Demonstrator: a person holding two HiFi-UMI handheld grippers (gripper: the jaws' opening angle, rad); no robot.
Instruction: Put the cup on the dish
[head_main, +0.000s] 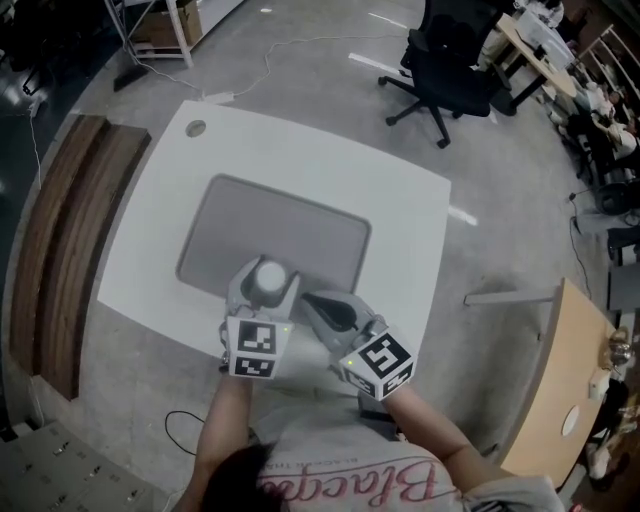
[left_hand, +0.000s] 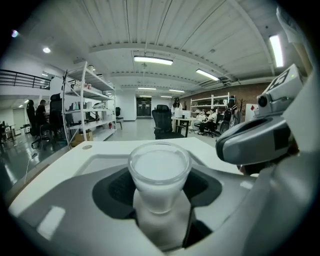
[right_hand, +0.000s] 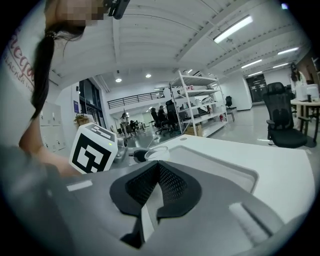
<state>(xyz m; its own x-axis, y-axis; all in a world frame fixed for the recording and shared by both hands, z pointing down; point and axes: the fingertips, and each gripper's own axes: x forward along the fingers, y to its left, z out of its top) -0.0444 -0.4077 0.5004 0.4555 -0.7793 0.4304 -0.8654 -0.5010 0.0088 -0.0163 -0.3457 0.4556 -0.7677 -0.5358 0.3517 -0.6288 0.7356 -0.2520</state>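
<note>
One cup (head_main: 270, 278) stands upright, pinched between the jaws of the left gripper (head_main: 264, 298), at the near edge of the grey dish (head_main: 300, 225). The right gripper (right_hand: 157, 187) sits just to its right, jaws pressed together and empty. Recommended: carry the cup farther over the dish's flat centre, keep it level, lower gently, and release only once seated.

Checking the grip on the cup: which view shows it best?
The left gripper view: the cup sits close up between the left tongs, rim and wall clear. The head view shows only its top; the right gripper view, just a sliver of rim.
</note>
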